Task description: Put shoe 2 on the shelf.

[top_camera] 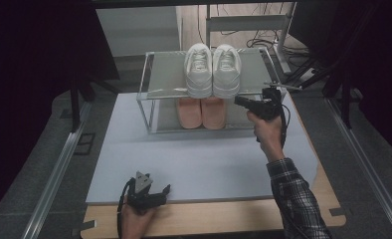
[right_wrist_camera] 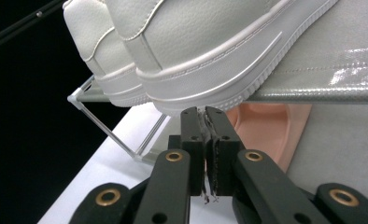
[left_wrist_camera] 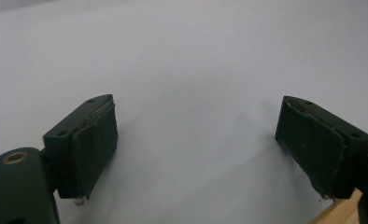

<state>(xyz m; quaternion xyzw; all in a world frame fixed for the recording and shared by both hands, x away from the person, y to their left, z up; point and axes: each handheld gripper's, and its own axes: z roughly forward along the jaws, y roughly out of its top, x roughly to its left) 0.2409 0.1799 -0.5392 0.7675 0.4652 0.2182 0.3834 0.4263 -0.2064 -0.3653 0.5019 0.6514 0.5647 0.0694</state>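
A pair of white sneakers (top_camera: 212,69) stands on the top shelf of a clear two-level rack (top_camera: 166,74), heels toward me. Pink shoes (top_camera: 202,112) sit on the shelf below. My right gripper (top_camera: 238,101) is held at the front right of the rack, pointing left at the heel of the right-hand sneaker. In the right gripper view its jaws (right_wrist_camera: 205,112) are shut together with nothing between them, just under the sneaker's sole (right_wrist_camera: 210,42) and the shelf edge (right_wrist_camera: 331,60). My left gripper (top_camera: 159,191) rests near the mat's front edge, open and empty (left_wrist_camera: 196,135).
The rack stands at the back of a pale mat (top_camera: 194,159) on a wooden board (top_camera: 224,219). Metal rails (top_camera: 59,169) run along both sides of the table. Cables and stand legs (top_camera: 283,45) lie behind the rack.
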